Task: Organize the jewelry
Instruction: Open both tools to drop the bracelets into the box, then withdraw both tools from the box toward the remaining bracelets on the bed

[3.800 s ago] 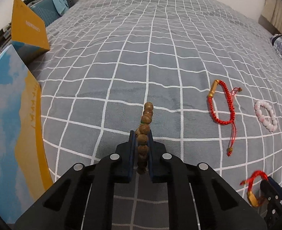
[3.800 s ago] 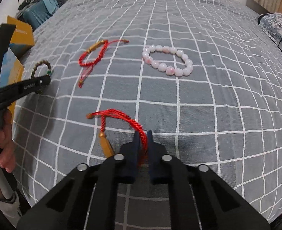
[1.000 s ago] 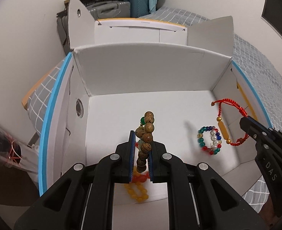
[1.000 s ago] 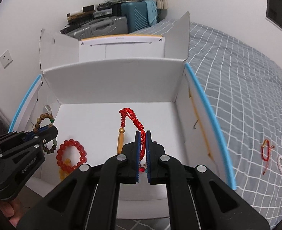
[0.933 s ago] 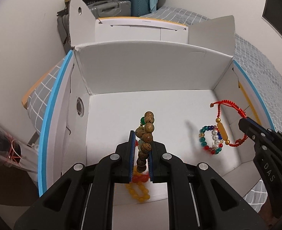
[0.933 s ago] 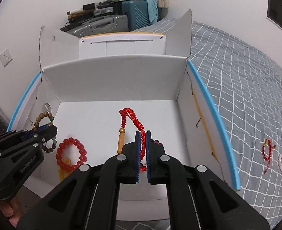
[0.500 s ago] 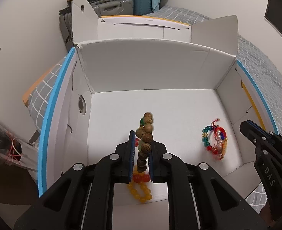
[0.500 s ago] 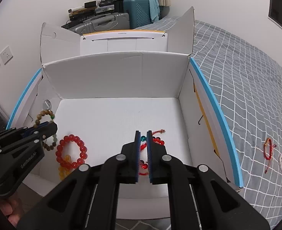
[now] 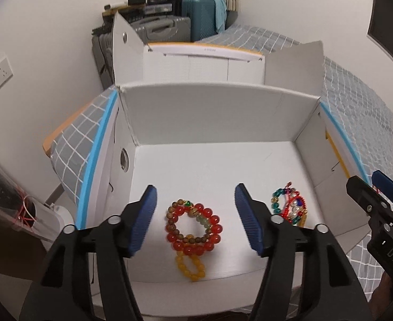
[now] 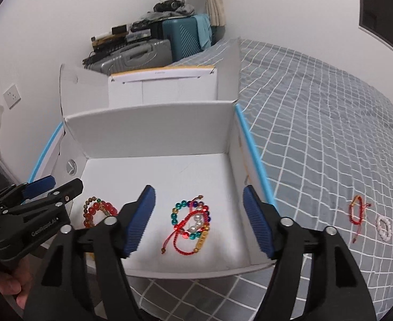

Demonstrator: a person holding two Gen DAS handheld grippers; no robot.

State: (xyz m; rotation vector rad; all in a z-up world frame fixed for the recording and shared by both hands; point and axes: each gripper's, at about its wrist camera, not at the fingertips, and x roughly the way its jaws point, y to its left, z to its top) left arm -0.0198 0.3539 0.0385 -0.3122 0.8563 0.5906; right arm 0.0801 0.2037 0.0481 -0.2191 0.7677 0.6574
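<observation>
Left wrist view: left gripper (image 9: pixel 195 215) spread wide over the white box (image 9: pixel 212 112), nothing between the blue pads (image 9: pixel 143 218). Directly ahead, between the fingers, on the box floor: wooden bead bracelet (image 9: pixel 175 227) lying across the red bead bracelet (image 9: pixel 212 231), the two touching. Nearer the gripper, just under them, a yellow bead bracelet (image 9: pixel 190 264) touching the red beads. Off to the right, beyond the right finger, a small heap with the multicolour bead bracelet (image 9: pixel 276 200) and red cord tangled over it. At the far right edge, the right gripper (image 9: pixel 374 187), seen side on, pads apart. Behind the box, grey and teal suitcases (image 9: pixel 185 24) against the wall.

Right wrist view: right gripper (image 10: pixel 199 220) also wide apart, holding nothing, above the box (image 10: pixel 153 128). Straight ahead between the fingers, the red cord bracelet (image 10: pixel 181 240) with its gold tube lying over the multicolour beads (image 10: pixel 176 211) on the floor. To the left, past the left finger, the red beads (image 10: pixel 100 208) with the wooden ones, partly hidden. Far left, the left gripper (image 10: pixel 53 186), fingers parted. Well off to the right on the grey checked bedspread (image 10: pixel 316 139): another red cord bracelet (image 10: pixel 356 210) and, just beside it, a white bead bracelet (image 10: pixel 383 225).
</observation>
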